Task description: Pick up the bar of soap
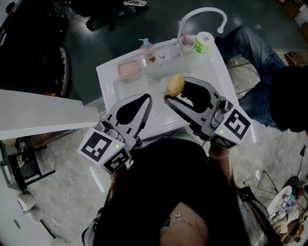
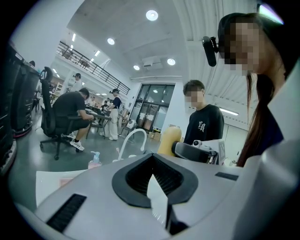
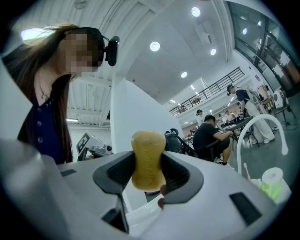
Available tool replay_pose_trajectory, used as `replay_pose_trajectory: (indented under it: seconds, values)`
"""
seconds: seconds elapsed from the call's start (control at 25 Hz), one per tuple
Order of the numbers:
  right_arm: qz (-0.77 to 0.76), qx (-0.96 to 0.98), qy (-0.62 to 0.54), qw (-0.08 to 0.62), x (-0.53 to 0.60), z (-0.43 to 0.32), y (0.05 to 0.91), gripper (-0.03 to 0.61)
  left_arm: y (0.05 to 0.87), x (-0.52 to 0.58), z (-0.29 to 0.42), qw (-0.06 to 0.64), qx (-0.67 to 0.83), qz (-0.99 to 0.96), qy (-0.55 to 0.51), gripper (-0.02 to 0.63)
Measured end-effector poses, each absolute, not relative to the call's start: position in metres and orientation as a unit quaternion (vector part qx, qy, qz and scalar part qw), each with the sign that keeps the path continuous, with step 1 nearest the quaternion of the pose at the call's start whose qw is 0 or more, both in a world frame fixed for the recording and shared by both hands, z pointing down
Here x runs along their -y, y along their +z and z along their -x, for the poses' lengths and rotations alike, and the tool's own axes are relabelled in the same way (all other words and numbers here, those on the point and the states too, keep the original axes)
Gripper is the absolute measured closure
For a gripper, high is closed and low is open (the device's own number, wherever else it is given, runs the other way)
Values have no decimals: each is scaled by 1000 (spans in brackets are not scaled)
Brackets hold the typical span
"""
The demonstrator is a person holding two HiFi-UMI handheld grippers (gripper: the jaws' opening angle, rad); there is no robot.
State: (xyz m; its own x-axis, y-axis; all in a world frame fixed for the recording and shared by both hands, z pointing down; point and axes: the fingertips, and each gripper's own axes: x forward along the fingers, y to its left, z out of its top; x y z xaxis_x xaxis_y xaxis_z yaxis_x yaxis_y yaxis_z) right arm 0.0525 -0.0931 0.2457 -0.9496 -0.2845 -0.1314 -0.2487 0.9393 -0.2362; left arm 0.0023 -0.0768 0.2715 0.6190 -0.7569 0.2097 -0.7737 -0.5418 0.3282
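**Bar of soap held above the white desk**

The white moulded desk (image 1: 214, 72), with a shallow basin sunk in its top, lies below both grippers. A white curved tap (image 1: 202, 11) rises at its far edge. The left gripper (image 1: 147, 98) hangs over the near left part of the desk, its jaws brought together with nothing between them. The right gripper (image 1: 176, 90) sits over the middle of the desk, and its jaws are clamped on the yellow-tan oval bar of soap (image 3: 148, 159), which stands upright between the ribbed pads, clear of the desk top. At the far left of the desk rests a pink rectangular soap dish (image 1: 129, 69). Just right of the dish stands a clear pump bottle of pink liquid (image 1: 147, 48). At the far right are a pale cup (image 1: 187, 42) and a green-and-white roll (image 1: 205, 42).
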Motion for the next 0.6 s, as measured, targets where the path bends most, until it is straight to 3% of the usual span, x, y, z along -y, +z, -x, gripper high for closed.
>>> replay_pose_trajectory:
  seconds: [0.6]
  values:
    - [135,-981,-111,81,87,-44,242,393,270,71,2,198,438,-877,19,606]
